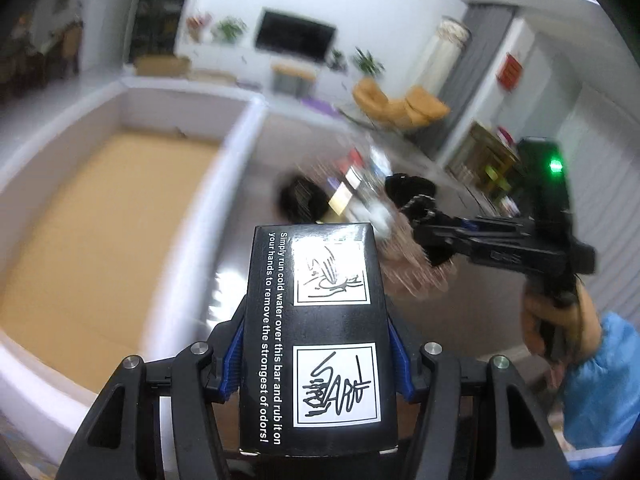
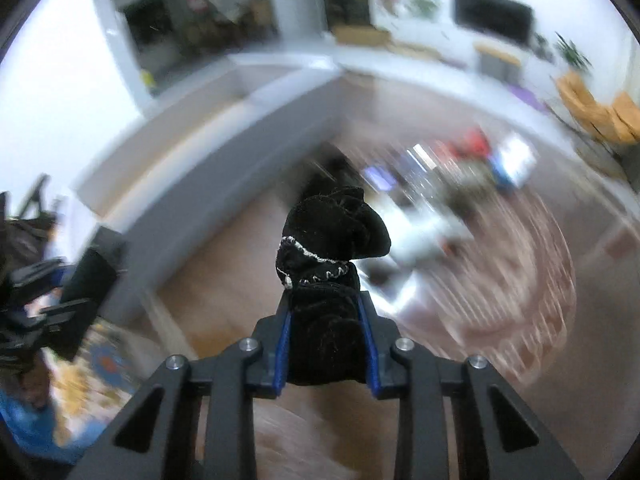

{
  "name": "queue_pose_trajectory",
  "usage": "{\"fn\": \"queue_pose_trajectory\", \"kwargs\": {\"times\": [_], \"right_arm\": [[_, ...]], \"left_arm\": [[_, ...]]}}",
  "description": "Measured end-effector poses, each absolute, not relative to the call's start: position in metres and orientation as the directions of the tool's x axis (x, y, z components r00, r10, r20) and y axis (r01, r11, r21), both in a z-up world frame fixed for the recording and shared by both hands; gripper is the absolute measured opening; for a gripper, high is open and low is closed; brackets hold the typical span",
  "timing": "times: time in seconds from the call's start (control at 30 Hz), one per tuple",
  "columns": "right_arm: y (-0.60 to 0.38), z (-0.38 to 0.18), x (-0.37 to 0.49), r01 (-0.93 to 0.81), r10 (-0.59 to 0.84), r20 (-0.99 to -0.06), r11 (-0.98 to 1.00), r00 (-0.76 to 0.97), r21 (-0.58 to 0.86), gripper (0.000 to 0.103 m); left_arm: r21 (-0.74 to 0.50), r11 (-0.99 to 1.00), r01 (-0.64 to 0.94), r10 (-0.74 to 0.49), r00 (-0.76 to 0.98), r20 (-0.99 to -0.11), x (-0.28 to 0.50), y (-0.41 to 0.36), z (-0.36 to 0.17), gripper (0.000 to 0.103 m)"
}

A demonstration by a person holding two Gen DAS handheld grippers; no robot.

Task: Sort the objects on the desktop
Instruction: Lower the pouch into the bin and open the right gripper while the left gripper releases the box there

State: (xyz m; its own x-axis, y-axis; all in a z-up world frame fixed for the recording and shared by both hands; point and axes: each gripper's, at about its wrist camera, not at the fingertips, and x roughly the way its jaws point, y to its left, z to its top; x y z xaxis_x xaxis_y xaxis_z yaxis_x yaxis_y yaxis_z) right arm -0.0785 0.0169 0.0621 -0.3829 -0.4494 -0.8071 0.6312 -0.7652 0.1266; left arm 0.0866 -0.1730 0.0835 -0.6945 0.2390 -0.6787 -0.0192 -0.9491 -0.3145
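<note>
My left gripper (image 1: pixel 316 356) is shut on a black box (image 1: pixel 320 336) with white print and two drawings, held above the table beside a large white bin. My right gripper (image 2: pixel 326 344) is shut on a black velvet pouch (image 2: pixel 332 248) with a white stitched drawstring, held above the table. The right gripper also shows in the left wrist view (image 1: pixel 424 216), to the right, with the pouch (image 1: pixel 408 190) in its jaws. The left gripper with the box shows at the left edge of the right wrist view (image 2: pixel 80 280).
A large white bin (image 1: pixel 236 152) with a tan cardboard floor stands to the left, also in the right wrist view (image 2: pixel 224 152). A blurred heap of small objects (image 1: pixel 352 188) lies on the table past the box. A round woven mat (image 2: pixel 500 272) lies on the table.
</note>
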Motion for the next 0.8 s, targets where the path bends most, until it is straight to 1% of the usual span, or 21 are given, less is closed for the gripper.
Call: {"fn": "queue_pose_trajectory", "kwargs": {"times": [0.07,0.17,0.27,0.37,0.4,0.47,0.5,0.53,0.57,0.6,0.63,0.67,0.73,0.8], "right_arm": [[-0.032,0.092,-0.071,0.697,-0.533,-0.764,-0.7,-0.365,0.155,0.03],[-0.105,0.112,-0.064,0.763,-0.618,-0.726,-0.613,-0.302,0.204,0.03],[-0.181,0.106,-0.058,0.812,-0.636,-0.729,-0.548,-0.252,0.198,0.03],[-0.234,0.073,-0.059,0.824,-0.597,-0.772,-0.537,-0.217,0.183,0.031],[-0.246,0.059,-0.062,0.824,-0.577,-0.793,-0.534,-0.195,0.186,0.034],[-0.264,0.028,-0.065,0.822,-0.506,-0.848,-0.544,-0.161,0.169,0.046],[-0.266,0.021,-0.065,0.823,-0.494,-0.855,-0.545,-0.162,0.159,0.065],[-0.266,0.016,-0.064,0.826,-0.489,-0.856,-0.543,-0.165,0.151,0.082],[-0.264,0.012,-0.061,0.832,-0.492,-0.853,-0.537,-0.174,0.14,0.088],[-0.261,0.008,-0.059,0.838,-0.486,-0.852,-0.533,-0.193,0.115,0.09],[-0.258,0.005,-0.059,0.841,-0.476,-0.856,-0.533,-0.204,0.096,0.09],[-0.255,0.001,-0.059,0.846,-0.469,-0.858,-0.527,-0.211,0.08,0.09],[-0.251,-0.002,-0.059,0.86,-0.469,-0.852,-0.509,-0.233,0.045,0.089],[-0.258,0.007,-0.047,0.862,-0.469,-0.849,-0.507,-0.244,0.032,0.089]], "left_arm": [[-0.276,-0.96,0.052,0.156,-0.72,-0.677,0.085,-0.215,0.1,0.058],[-0.207,-0.962,0.177,0.028,-0.691,-0.722,0.071,-0.273,0.1,0.058],[-0.136,-0.947,0.293,-0.077,-0.614,-0.785,0.049,-0.328,0.08,0.058],[-0.083,-0.929,0.36,-0.124,-0.515,-0.848,0.032,-0.365,0.049,0.058],[-0.068,-0.927,0.369,-0.127,-0.48,-0.868,0.029,-0.371,0.039,0.058],[-0.019,-0.922,0.386,-0.15,-0.405,-0.902,0.025,-0.376,0.023,0.059],[-0.007,-0.922,0.388,-0.162,-0.4,-0.902,0.026,-0.374,0.022,0.059],[0.004,-0.924,0.383,-0.174,-0.408,-0.896,0.027,-0.371,0.023,0.066],[0.039,-0.928,0.372,-0.202,-0.41,-0.889,0.027,-0.366,0.025,0.09],[0.101,-0.929,0.357,-0.256,-0.418,-0.872,0.026,-0.357,0.026,0.099],[0.144,-0.926,0.349,-0.293,-0.42,-0.859,0.025,-0.348,0.027,0.103],[0.217,-0.919,0.33,-0.345,-0.403,-0.848,0.024,-0.339,0.022,0.103],[0.283,-0.909,0.308,-0.39,-0.384,-0.837,0.025,-0.333,0.014,0.103],[0.327,-0.899,0.291,-0.422,-0.382,-0.822,0.028,-0.33,0.014,0.103]]}}
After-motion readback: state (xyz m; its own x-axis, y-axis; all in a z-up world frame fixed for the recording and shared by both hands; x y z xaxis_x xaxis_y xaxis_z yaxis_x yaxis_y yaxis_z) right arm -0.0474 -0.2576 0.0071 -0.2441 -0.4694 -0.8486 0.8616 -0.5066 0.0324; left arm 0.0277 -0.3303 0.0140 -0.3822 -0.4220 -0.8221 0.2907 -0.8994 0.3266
